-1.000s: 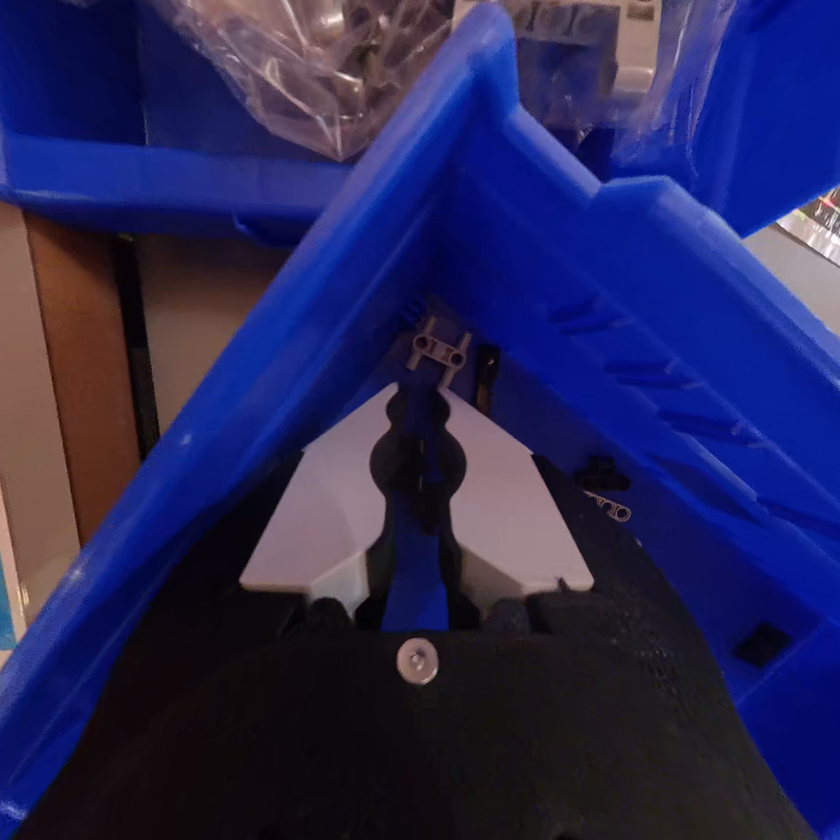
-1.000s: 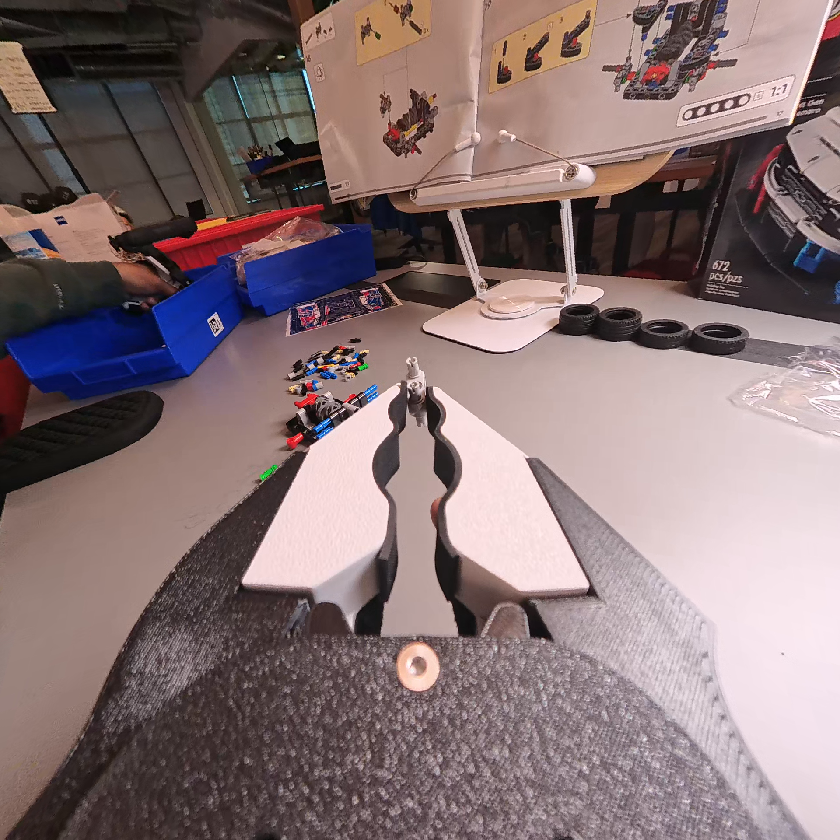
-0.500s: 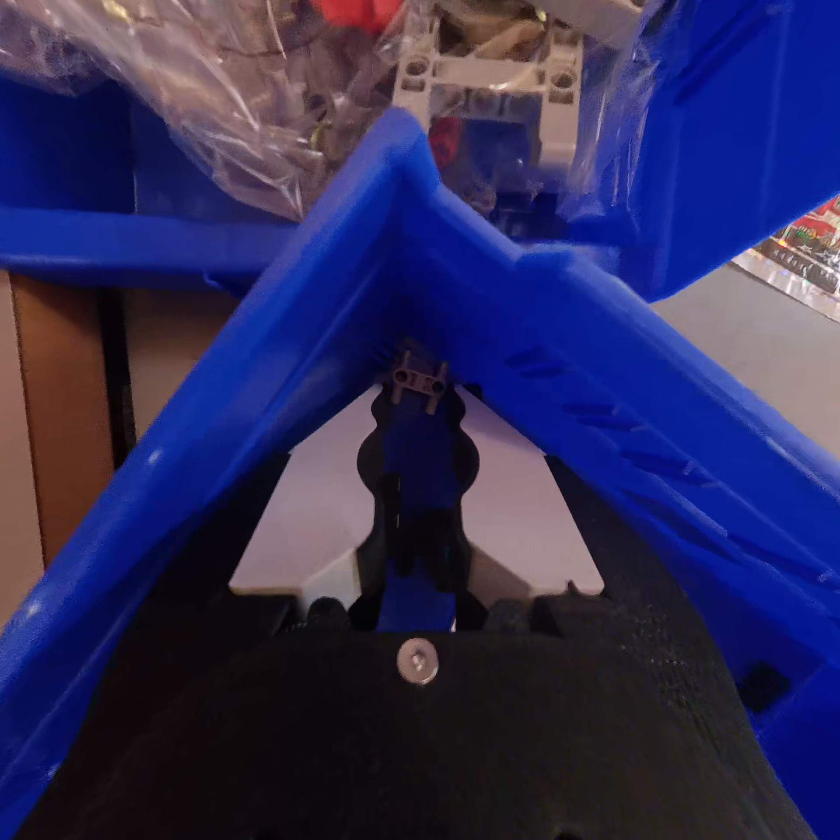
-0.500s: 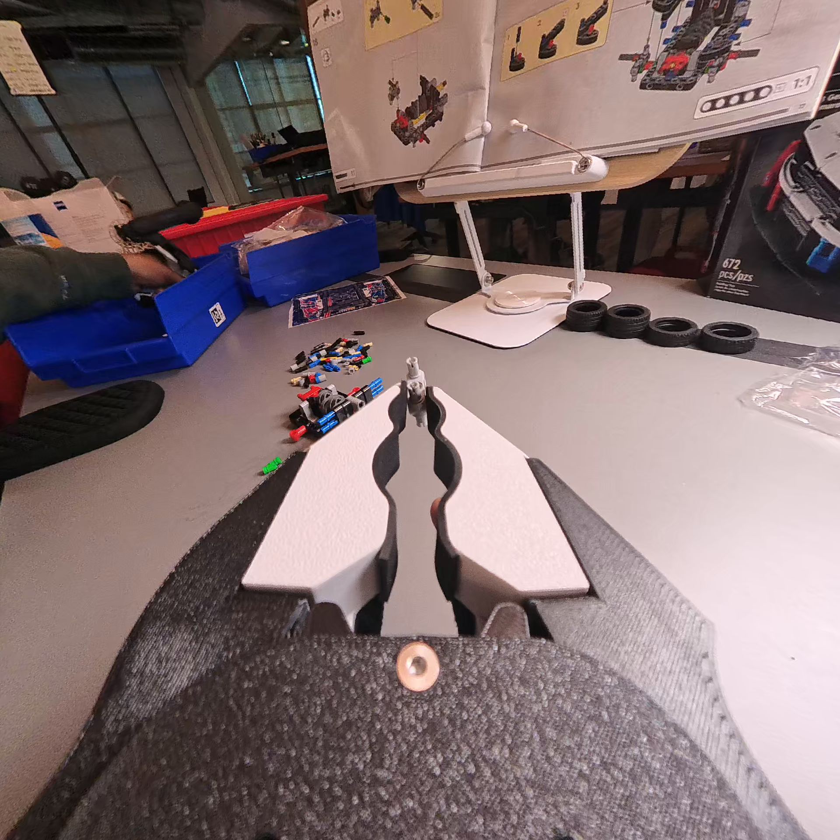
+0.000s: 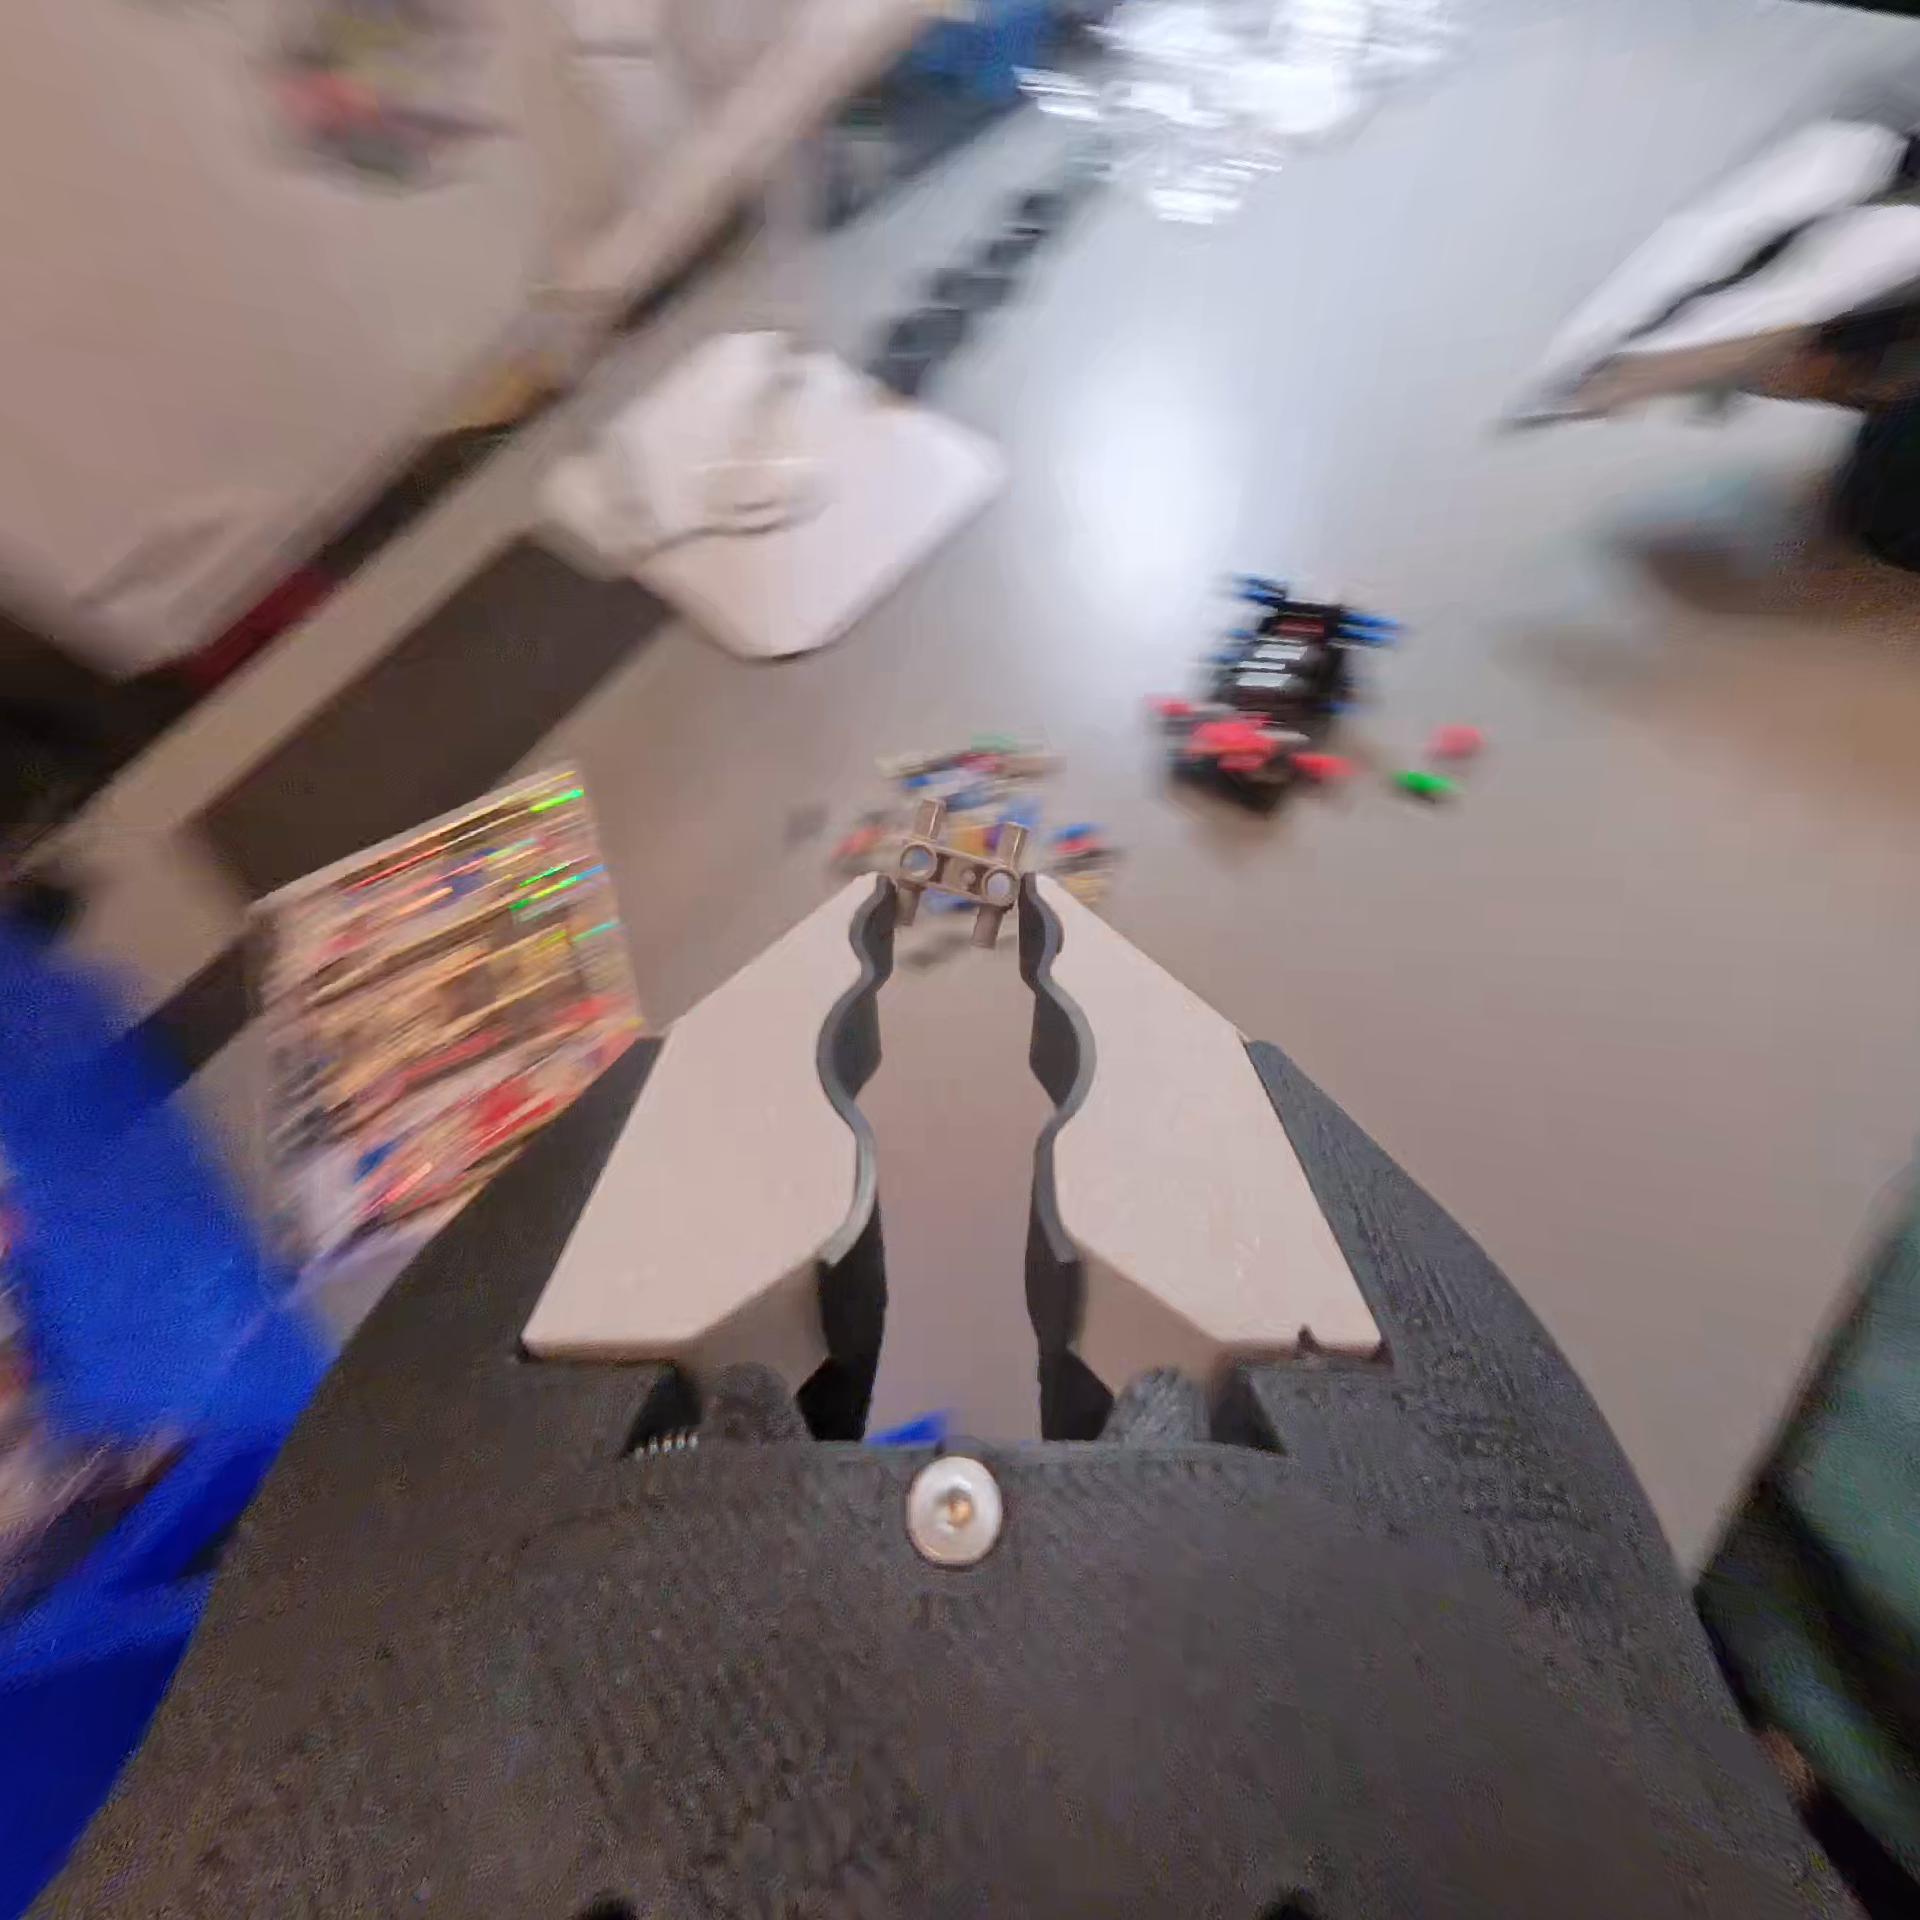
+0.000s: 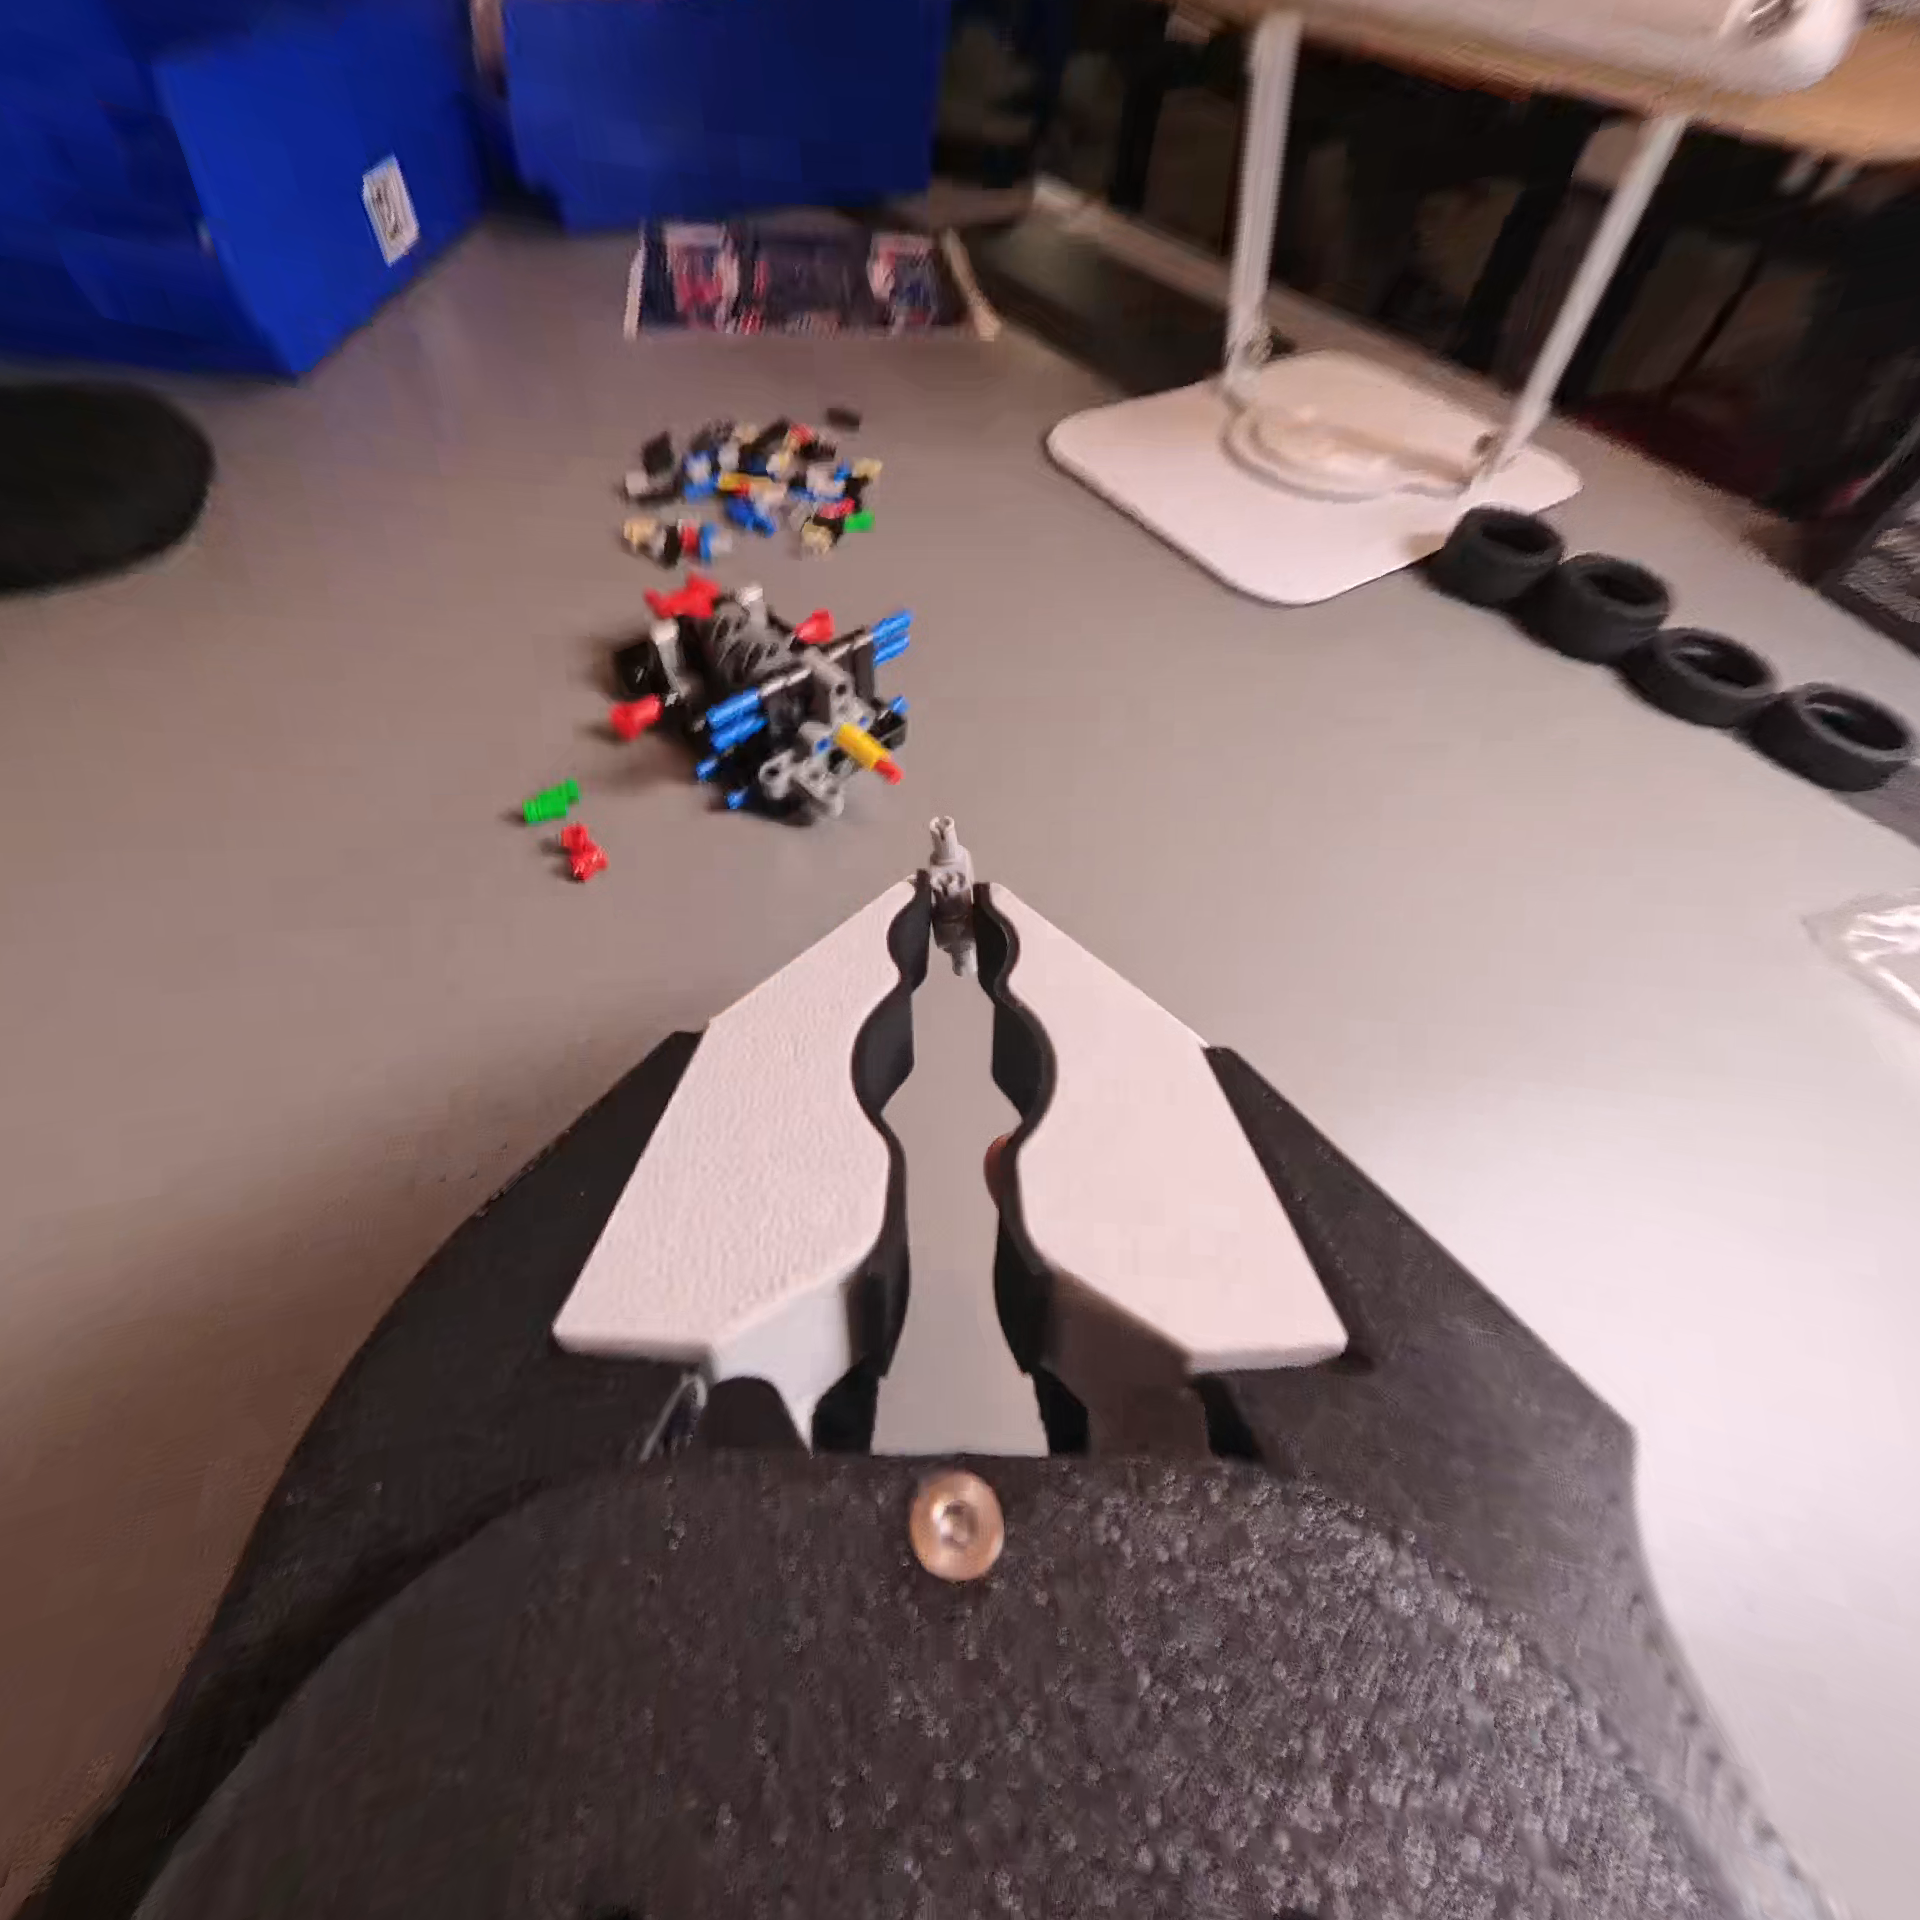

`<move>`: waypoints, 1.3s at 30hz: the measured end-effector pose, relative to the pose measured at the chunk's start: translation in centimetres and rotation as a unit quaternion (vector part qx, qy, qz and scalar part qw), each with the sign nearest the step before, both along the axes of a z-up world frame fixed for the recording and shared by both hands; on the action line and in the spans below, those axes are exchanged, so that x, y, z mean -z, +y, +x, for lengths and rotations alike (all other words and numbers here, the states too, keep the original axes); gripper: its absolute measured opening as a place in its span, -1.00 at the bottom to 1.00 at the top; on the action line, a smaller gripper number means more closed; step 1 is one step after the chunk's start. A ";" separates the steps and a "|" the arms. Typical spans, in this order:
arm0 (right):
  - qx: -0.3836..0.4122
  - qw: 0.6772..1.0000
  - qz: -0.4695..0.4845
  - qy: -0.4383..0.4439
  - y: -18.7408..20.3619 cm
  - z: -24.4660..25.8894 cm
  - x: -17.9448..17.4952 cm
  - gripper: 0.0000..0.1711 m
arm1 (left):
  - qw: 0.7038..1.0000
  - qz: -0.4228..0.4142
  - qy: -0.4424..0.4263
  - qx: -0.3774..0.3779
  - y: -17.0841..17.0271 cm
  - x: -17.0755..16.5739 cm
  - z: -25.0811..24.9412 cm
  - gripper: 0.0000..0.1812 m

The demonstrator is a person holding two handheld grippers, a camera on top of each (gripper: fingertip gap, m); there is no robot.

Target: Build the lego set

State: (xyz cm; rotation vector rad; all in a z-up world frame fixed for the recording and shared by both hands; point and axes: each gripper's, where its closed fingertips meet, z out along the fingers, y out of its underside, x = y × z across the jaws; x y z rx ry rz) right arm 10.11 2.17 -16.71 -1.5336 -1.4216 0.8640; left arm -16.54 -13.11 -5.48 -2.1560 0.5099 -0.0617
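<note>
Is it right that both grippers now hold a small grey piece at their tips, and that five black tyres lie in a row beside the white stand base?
Not quite: there are four black tyres, not five, as the right wrist view shows. The rest holds: the left gripper and the right gripper each pinch a small grey piece at the tips, and the tyres lie in a row beside the white stand base.
</note>
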 end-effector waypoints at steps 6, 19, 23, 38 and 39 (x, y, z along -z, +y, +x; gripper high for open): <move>-0.129 0.972 0.134 -0.144 -4.4 -2.7 4.0 -0.93 | 0.973 -0.083 -0.013 0.215 2.8 11.3 18.9 -0.75; -0.151 0.949 0.203 -0.188 -4.7 -2.1 6.0 -0.89 | 0.964 -0.129 0.053 0.228 8.1 17.5 24.5 -0.74; -0.152 0.951 0.193 -0.187 -4.6 -1.7 5.9 -0.82 | 0.964 -0.129 0.048 0.228 8.3 17.5 24.7 -0.74; -0.083 0.996 0.033 0.013 -3.2 -0.6 -1.0 -0.33 | 0.979 0.076 -0.068 0.174 6.5 4.9 17.9 -0.54; -0.075 0.996 0.022 0.032 -3.0 -0.5 -1.7 -0.30 | 0.981 0.094 -0.075 0.154 6.1 3.8 16.3 -0.53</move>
